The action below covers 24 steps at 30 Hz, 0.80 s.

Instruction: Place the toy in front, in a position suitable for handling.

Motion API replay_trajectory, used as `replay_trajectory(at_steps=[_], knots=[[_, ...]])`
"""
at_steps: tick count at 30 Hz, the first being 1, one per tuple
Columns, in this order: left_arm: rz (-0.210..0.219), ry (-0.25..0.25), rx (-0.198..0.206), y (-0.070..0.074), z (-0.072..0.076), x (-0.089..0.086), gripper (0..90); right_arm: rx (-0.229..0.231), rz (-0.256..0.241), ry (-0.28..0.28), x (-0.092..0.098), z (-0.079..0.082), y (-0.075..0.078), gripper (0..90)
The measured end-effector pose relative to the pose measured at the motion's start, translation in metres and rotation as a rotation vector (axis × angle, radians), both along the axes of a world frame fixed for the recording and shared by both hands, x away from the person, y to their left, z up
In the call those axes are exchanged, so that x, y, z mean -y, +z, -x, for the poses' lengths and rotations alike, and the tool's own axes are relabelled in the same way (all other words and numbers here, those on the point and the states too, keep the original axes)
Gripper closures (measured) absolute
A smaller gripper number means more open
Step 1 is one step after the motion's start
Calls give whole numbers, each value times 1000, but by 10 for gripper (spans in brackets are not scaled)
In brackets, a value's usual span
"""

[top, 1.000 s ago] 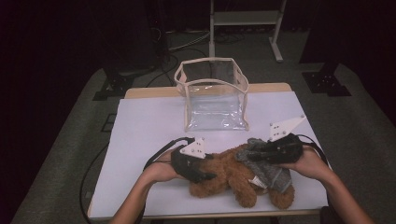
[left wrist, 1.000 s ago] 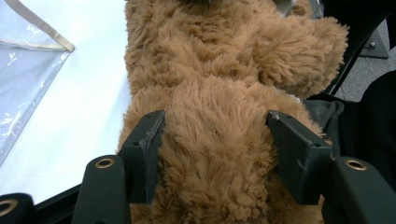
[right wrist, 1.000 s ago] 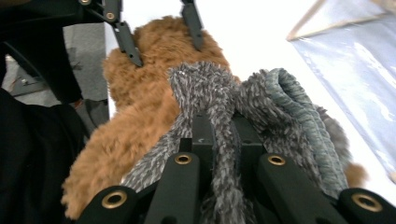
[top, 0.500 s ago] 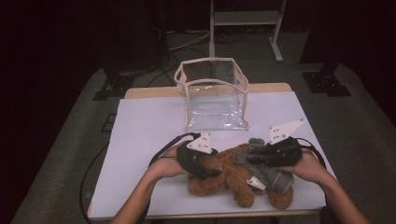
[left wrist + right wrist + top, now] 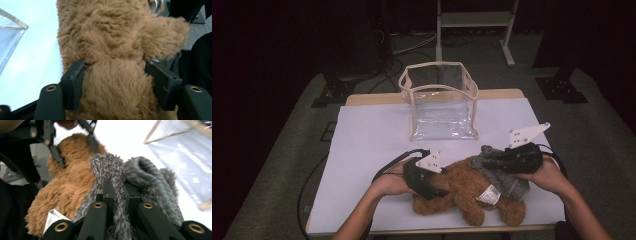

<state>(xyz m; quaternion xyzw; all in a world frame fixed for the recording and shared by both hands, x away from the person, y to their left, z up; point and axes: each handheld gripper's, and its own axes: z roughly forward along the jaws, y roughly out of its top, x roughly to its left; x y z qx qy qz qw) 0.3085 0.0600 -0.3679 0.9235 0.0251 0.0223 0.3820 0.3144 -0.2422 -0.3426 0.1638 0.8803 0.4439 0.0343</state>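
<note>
Right gripper view shows grey fur (image 5: 117, 182) pinched; high view hides it.

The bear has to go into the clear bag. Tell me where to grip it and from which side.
Grip the brown teddy bear across its plush body from the near left end, where the left gripper straddles it. It lies flat and squashy; the right gripper pinches its grey scarf.
</note>
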Motion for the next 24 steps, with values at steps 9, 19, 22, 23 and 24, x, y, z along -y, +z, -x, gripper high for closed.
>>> replay_trajectory(at_steps=[9,19,22,23,24], knots=[[-11,-5,-68,-4,-13,18,174,-18,-22,37,-5,13,-11,823],[-121,-39,-146,-19,-25,40,66,-33,-27,49,-3,14,-15,823],[-141,-60,-157,-18,-27,43,124,-33,-27,50,-4,12,-16,822],[-137,-59,-153,-16,-28,42,203,-31,-26,47,-4,11,-16,821],[-127,-60,-143,-14,-28,41,273,-27,-28,40,-3,11,-15,821]])
